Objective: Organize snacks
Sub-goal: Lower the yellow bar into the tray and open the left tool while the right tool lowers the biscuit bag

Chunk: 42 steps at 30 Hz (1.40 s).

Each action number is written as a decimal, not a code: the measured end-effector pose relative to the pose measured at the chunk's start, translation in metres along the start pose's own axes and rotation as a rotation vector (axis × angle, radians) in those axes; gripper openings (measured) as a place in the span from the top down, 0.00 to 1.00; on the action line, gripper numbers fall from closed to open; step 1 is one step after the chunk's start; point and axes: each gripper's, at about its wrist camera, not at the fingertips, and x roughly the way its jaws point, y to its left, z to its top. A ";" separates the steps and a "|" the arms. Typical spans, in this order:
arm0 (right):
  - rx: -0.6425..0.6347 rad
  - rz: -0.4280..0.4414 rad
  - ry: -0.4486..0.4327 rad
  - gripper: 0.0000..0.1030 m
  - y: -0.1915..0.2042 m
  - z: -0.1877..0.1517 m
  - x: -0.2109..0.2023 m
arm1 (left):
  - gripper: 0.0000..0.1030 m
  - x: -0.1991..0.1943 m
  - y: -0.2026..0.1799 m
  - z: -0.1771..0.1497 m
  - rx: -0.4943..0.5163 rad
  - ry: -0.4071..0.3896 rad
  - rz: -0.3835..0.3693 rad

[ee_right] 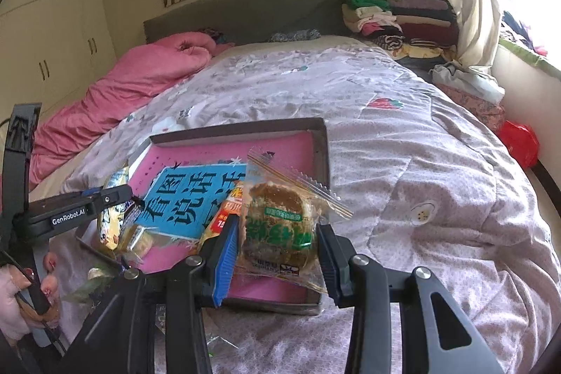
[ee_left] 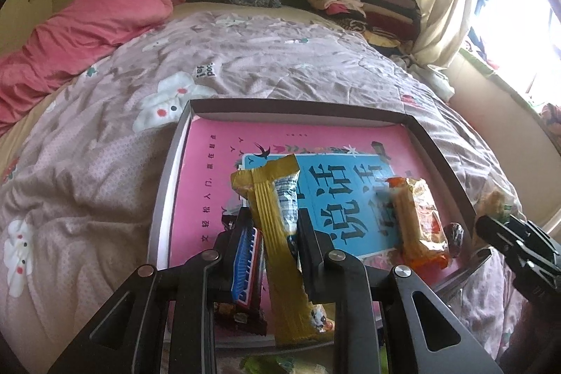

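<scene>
**Two snacks held over the box**

The left gripper (ee_left: 275, 230) squeezes a long gold snack wrapper (ee_left: 277, 233) over the flat grey cardboard box (ee_left: 164, 198) on the bed. The right gripper (ee_right: 278, 244) pinches a round brown cake in a clear bag (ee_right: 277, 223) above the box's near right corner.

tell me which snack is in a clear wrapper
The round brown cake held between the right tongs: its wrapper is see-through with green print. The gold bar in the left tongs and the orange pack have opaque wrappers.
</scene>
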 end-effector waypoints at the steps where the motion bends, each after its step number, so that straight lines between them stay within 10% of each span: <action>1: -0.004 0.007 0.005 0.59 0.002 -0.001 0.001 | 0.75 0.000 -0.001 -0.001 0.001 0.002 -0.002; 42: 0.027 0.020 0.036 0.57 -0.001 -0.010 0.011 | 0.75 -0.008 -0.010 -0.014 0.024 0.047 -0.061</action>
